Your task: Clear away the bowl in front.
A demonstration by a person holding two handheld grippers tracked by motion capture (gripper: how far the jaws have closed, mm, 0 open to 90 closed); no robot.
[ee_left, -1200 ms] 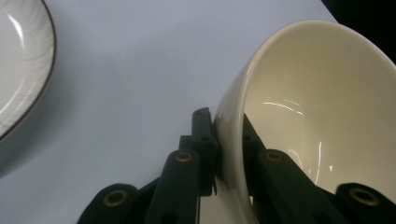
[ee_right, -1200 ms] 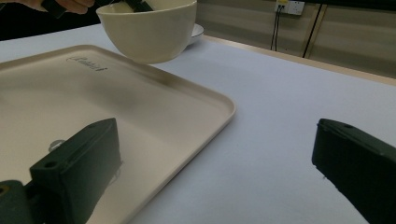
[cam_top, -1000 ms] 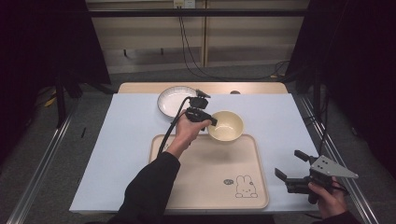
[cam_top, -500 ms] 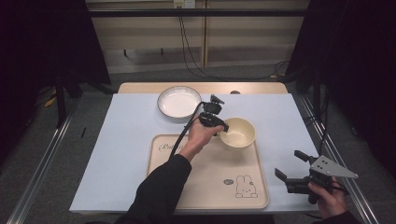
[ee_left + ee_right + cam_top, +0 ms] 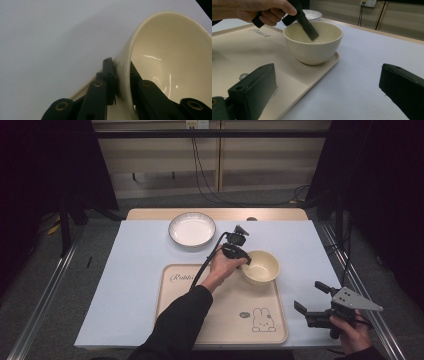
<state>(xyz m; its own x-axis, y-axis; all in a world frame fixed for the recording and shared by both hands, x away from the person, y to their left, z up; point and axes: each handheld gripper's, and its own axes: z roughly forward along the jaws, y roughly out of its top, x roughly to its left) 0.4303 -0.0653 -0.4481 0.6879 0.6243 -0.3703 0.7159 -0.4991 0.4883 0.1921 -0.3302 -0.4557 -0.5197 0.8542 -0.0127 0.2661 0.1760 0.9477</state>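
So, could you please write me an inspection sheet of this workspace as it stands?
Surface: pale blue table cover on a wooden table, with a beige rectangular tray bearing a rabbit drawing near the front.
Job's things: cream round bowl resting on the tray's far right corner.
Clutter: white round plate with a dark rim, beyond the tray.
Grippers: left gripper shut on the bowl's rim, one jaw inside, one outside; right gripper open, held off the table's right front edge.
Cables: black cable trailing from the left gripper; more hanging at the back wall.
Surroundings: dark curtains on both sides, metal rails on the floor.
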